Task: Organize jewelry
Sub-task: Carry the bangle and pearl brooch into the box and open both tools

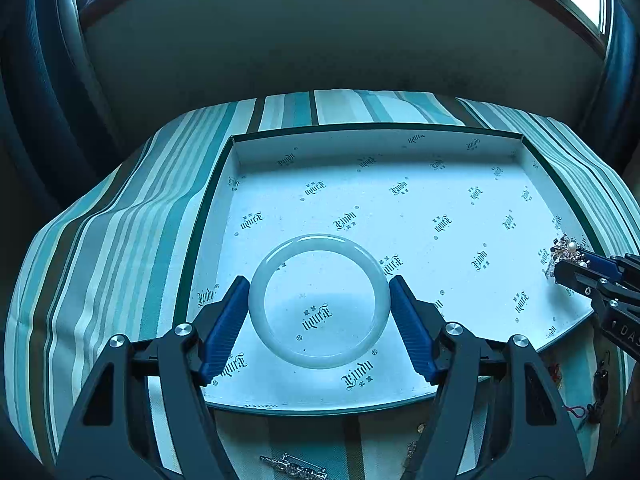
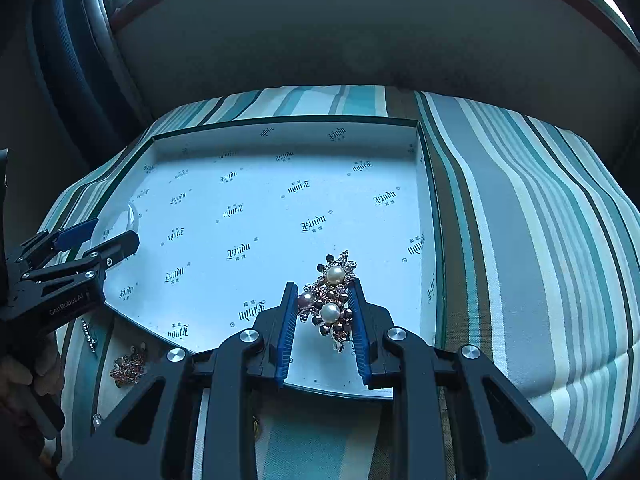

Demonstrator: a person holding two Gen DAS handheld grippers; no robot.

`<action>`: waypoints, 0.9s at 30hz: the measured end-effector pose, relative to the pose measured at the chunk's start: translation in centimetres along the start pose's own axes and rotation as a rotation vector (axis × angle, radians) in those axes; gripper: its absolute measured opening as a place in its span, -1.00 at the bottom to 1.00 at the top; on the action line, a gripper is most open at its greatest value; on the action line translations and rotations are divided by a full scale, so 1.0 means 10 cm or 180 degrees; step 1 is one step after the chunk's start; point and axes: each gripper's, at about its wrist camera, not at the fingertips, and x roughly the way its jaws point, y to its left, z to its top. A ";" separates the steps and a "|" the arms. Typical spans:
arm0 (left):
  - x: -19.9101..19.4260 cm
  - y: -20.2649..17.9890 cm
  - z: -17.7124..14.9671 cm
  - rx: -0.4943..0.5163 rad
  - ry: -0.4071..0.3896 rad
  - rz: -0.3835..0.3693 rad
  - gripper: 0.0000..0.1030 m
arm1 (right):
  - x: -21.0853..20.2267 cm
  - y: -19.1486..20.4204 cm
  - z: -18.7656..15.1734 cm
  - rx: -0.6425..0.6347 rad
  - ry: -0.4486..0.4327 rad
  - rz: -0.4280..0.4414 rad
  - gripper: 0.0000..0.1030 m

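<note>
A: Fingers [image 1: 224, 320] of the left gripper [image 1: 319, 322] are seen spread wide, one blue pad on each side of a pale bangle [image 1: 319, 300]. Both pads are met by the bangle's outer rim, so the ring is taken as clamped across its width.

B: Noted. Where is the bangle placed?

A: Between the pads, over the printed floor of a shallow white box [image 1: 360, 148]. Whether it is resting on that floor or lifted off it cannot be told.

B: And the right gripper [image 2: 323, 330]?

A: Its fingers [image 2: 286, 332] are drawn narrow and are closed on a pearl brooch [image 2: 330, 300]. Two white pearls and a cluster of dark stones are seen between the pads; the upper flower stands out beyond the fingertips. The brooch is held over the box's near right part, close to its right wall.

B: Anything outside the box?

A: A striped cloth [image 2: 520, 220] is spread under the box. Behind the right fingers, to their left, a second jewelled brooch [image 2: 128, 366] is lying on the cloth, with a thin sparkling chain [image 2: 90, 336] just beyond it. Beneath the left gripper, a rhinestone bar piece [image 1: 294, 466] is lying on the cloth, outside the box's near edge.
</note>
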 end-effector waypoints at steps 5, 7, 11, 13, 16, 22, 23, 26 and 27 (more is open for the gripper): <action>0.08 0.04 -0.05 -0.0010 0.0055 0.0040 0.37 | 0.05 -0.03 -0.05 -0.0016 0.0029 -0.0049 -0.49; 0.11 0.05 -0.08 -0.0003 0.0084 0.0046 0.37 | 0.05 -0.03 -0.06 -0.0017 0.0030 -0.0051 -0.49; 0.16 0.08 -0.11 -0.0047 0.0133 0.0023 0.37 | 0.05 -0.03 -0.06 -0.0033 0.0020 -0.0055 -0.49; 0.16 0.08 -0.13 -0.0047 0.0125 0.0029 0.38 | 0.05 -0.03 -0.06 -0.0036 0.0021 -0.0055 -0.48; 0.16 0.08 -0.13 -0.0047 0.0123 0.0024 0.38 | 0.05 -0.04 -0.06 -0.0039 0.0016 -0.0052 -0.48; 0.15 0.09 -0.13 -0.0050 0.0122 0.0020 0.40 | 0.04 -0.04 -0.06 -0.0043 0.0010 -0.0035 -0.45; 0.15 0.08 -0.13 -0.0042 0.0120 0.0026 0.40 | 0.04 -0.04 -0.06 -0.0045 0.0003 -0.0027 -0.43; 0.15 0.08 -0.12 -0.0051 0.0130 0.0009 0.51 | 0.02 -0.02 -0.07 -0.0059 -0.0035 -0.0015 -0.10; 0.14 0.08 -0.12 -0.0057 0.0121 0.0007 0.58 | 0.01 -0.02 -0.06 -0.0055 -0.0040 0.0008 -0.04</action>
